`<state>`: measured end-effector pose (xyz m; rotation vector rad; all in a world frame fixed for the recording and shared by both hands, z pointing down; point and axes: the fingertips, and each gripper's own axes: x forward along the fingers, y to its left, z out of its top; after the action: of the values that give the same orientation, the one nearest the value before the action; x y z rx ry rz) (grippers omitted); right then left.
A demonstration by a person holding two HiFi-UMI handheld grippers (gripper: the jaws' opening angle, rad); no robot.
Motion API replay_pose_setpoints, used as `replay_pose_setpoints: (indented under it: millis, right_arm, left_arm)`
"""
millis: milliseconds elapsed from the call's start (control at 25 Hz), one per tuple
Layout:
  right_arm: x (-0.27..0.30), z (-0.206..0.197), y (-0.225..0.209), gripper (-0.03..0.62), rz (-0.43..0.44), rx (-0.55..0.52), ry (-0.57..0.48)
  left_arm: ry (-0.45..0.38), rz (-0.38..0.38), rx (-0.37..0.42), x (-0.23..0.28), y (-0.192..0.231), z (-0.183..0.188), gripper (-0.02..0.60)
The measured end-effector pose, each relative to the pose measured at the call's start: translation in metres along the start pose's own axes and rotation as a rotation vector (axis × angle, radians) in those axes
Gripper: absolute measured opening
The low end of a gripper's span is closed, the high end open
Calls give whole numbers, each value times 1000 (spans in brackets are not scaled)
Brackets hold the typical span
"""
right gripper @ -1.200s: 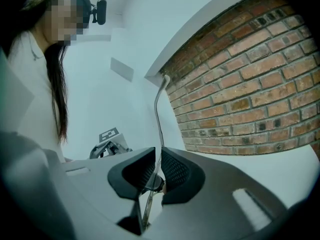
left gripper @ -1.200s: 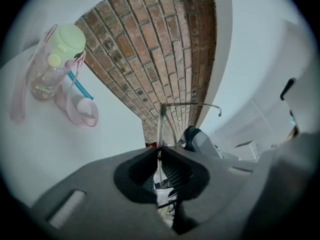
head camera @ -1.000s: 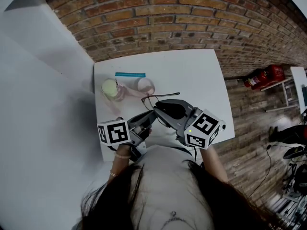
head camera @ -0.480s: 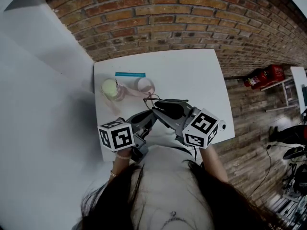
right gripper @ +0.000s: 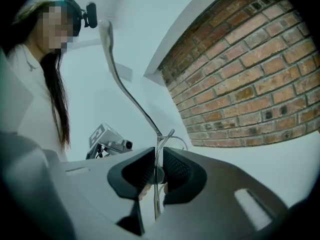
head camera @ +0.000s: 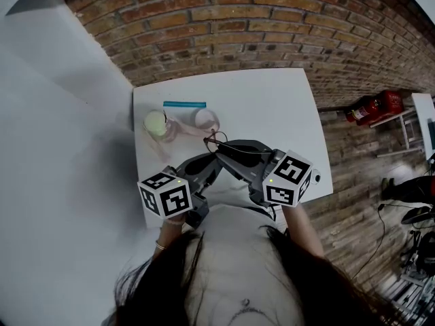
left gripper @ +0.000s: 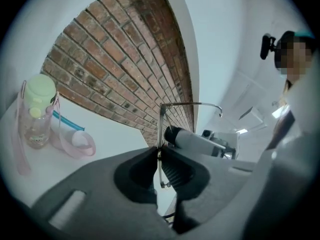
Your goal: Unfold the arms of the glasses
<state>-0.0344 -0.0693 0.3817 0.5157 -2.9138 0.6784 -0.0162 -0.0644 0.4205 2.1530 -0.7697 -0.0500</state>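
Thin wire-framed glasses (head camera: 216, 142) hang in the air over the white table (head camera: 272, 107), held from both sides. My left gripper (head camera: 213, 161) reaches up from the lower left and is shut on the frame (left gripper: 160, 134); one arm (left gripper: 192, 104) juts out sideways above its jaws. My right gripper (head camera: 222, 151) comes in from the right, shut on the glasses (right gripper: 159, 154), and a long arm (right gripper: 122, 84) rises from its jaws toward the person. The lenses are hard to make out in either gripper view.
A clear bottle with a green lid (head camera: 156, 124) and a pink strap (head camera: 178, 129) stands at the table's back left, beside a blue stick (head camera: 184, 104) and a pale round cap (head camera: 206, 120). Brick wall behind; a red fire extinguisher (head camera: 372, 109) lies on the floor at right.
The glasses have turned between the grippers: the arm that pointed right over the table now lies above the right gripper. Both grippers shifted slightly and stayed shut.
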Motion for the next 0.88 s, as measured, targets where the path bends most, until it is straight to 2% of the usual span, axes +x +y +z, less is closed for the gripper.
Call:
replay_pose_setpoints:
  millis: [280, 880]
  right_arm:
    - [0, 3, 2, 37, 3, -5, -2]
    - [-6, 14, 6, 32, 3, -35, -27]
  left_arm:
    - [-5, -4, 0, 0, 1, 2, 21]
    - [-51, -29, -131, -3, 9, 5, 21]
